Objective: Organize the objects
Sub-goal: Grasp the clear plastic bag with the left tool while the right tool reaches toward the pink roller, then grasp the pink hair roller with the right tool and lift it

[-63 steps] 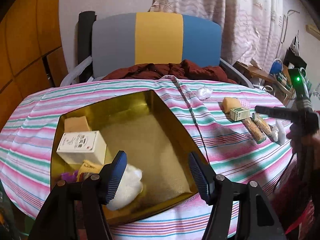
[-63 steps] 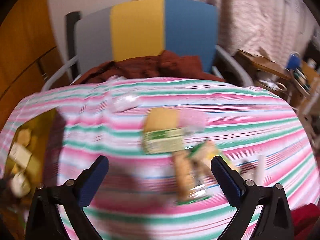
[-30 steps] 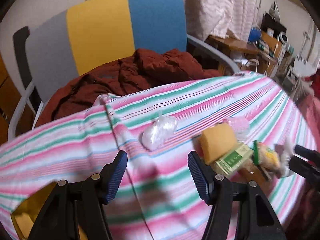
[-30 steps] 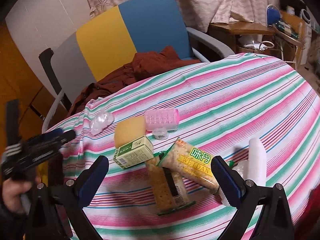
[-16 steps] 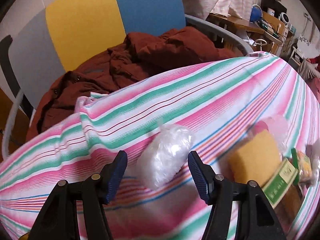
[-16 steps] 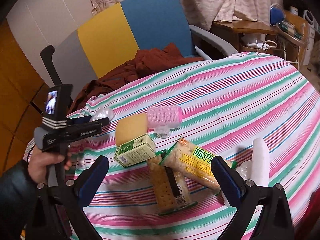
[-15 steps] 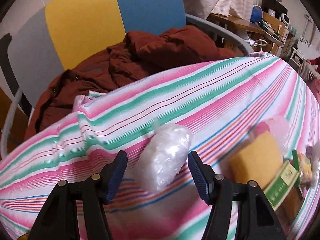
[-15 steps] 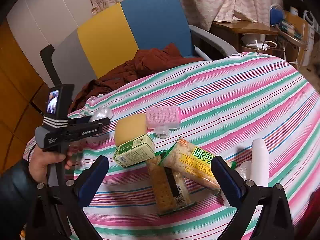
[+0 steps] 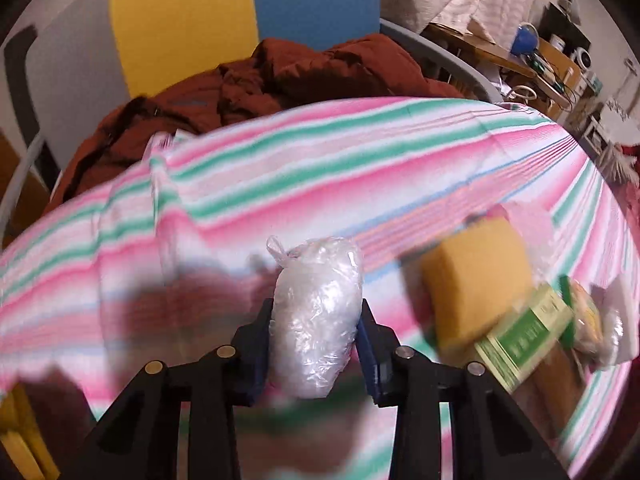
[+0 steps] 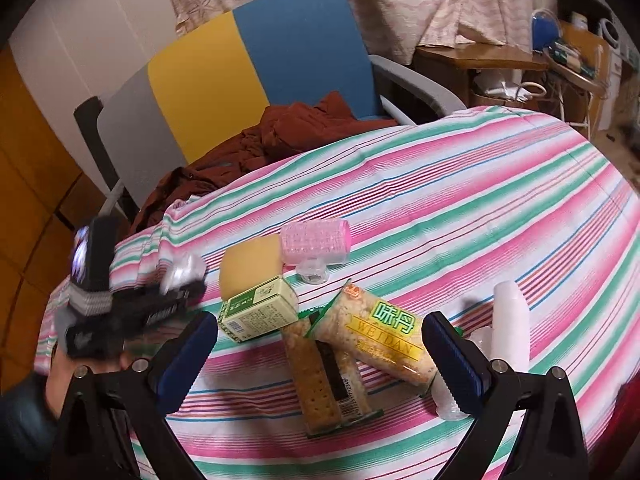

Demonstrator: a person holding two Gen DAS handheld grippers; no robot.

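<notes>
My left gripper is shut on a small clear plastic bag and holds it above the striped tablecloth; the background is blurred by motion. The right wrist view shows the left gripper blurred at the left with the bag between its fingers. My right gripper hangs open over a cracker pack and a yellow snack packet. A green box, a yellow sponge and a pink roller lie beyond.
A white tube lies on the right of the table. A chair with a red-brown garment stands behind the table. A gold box corner shows at lower left. Cluttered wooden furniture stands far right.
My left gripper closed on the plastic bag and lifted it off the cloth. The right gripper stayed open above the snack packs.
</notes>
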